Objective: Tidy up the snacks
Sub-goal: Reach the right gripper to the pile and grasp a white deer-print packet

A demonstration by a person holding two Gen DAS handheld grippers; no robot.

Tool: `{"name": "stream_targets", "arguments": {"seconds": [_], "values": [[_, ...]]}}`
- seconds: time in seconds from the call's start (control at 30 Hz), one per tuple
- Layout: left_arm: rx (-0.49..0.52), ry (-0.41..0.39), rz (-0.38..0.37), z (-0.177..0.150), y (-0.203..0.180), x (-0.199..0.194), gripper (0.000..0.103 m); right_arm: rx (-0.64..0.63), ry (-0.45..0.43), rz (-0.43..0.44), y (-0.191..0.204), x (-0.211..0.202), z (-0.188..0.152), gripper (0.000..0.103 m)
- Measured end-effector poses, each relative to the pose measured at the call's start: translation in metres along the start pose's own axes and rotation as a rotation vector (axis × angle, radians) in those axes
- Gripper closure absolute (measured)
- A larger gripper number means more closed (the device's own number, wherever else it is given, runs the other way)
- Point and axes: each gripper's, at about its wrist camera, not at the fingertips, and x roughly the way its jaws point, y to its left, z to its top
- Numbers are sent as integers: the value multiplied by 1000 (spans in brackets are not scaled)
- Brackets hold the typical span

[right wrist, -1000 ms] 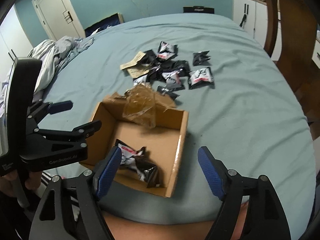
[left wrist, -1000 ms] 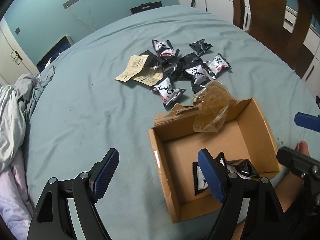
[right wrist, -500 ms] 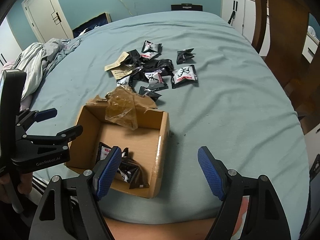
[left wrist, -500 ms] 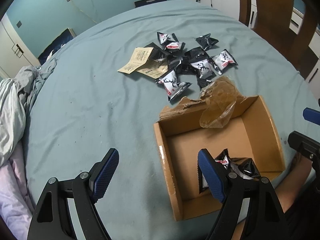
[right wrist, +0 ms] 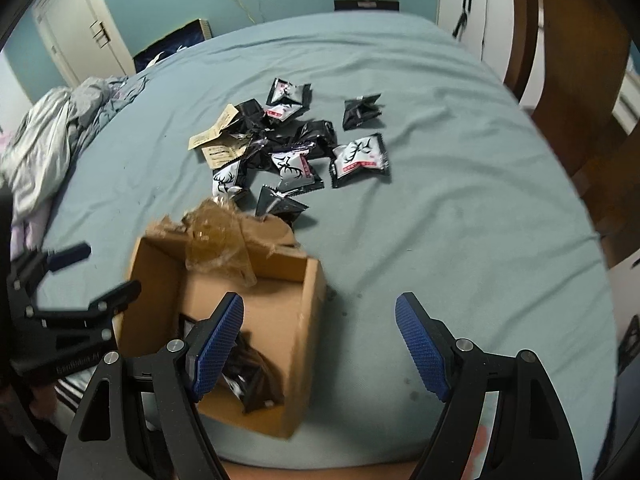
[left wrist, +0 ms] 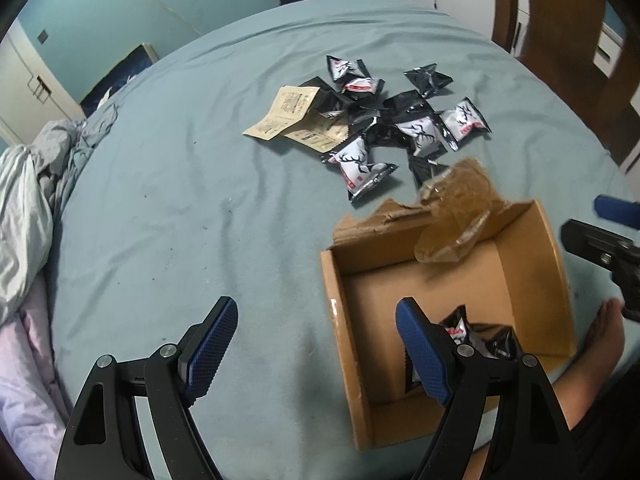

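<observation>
Room: teal walls, white cupboards and a white door at the edges, brown wooden furniture on the right.
Surface: a bed (left wrist: 168, 208) under a grey-blue sheet, with crumpled bedding (left wrist: 24, 216) at its left side.

Left wrist view
Left gripper (left wrist: 316, 344): jaws spread wide, nothing between the blue pads; the left pad hangs over bare sheet, the right pad over the box.
Cardboard box (left wrist: 340, 320): open-topped, on the sheet at the near right, its far flap torn, with a crumpled piece of clear brownish tape (left wrist: 456, 212) hanging over the far wall.
Packets in box (left wrist: 488, 336): dark snack packets lie at the near end of the box floor, partly hidden by the right finger; their count cannot be told.
Loose snack packets (left wrist: 400, 124): a pile of black-and-white packets with an antler print, on the sheet beyond the box, well apart from the gripper.
Paper sachets (left wrist: 288, 116): 2 tan printed sachets at the left edge of that pile.
Bare foot (left wrist: 604, 332): just right of the box.

Right wrist view
Right gripper (right wrist: 320, 344): jaws wide apart and empty; the left pad is over the box, the right pad over bare sheet.
Box (right wrist: 308, 320): near left, dark packets (right wrist: 248, 376) inside at the near end.
Pile (right wrist: 296, 148): beyond the box, 1 packet just beside its torn flap.
Other tool (right wrist: 68, 308): the left gripper shows at the left edge, blurred.
</observation>
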Motion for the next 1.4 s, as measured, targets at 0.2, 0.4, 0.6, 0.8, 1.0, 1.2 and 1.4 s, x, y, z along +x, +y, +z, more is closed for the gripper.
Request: {"name": "stream_targets", "arguments": {"seconds": [0.2,0.4,0.6,0.8,1.0,1.2,1.4], "values": [[-19,-4,-9,9,6,3,21,92,12,45,-21,28,37,25],[-51,-23,8,16,20,3,21,135,14,45,-39,58,63,25],[-79,-1,-23,24,28,14,21,83,-16,-1,-41,97,87,25],[-92,-17,-48,31,30,20,21,-44,-22,-81,-27,132,103,25],[-97,-31,-94,42,33,28,20,-83,8,-98,-23,165,111,25],[-133,-46,-98,53,47,35,21,-62,24,-65,-30,167,115,52],[-190,-30,-107,52,60,41,21,-54,-24,-39,-33,131,115,68]]}}
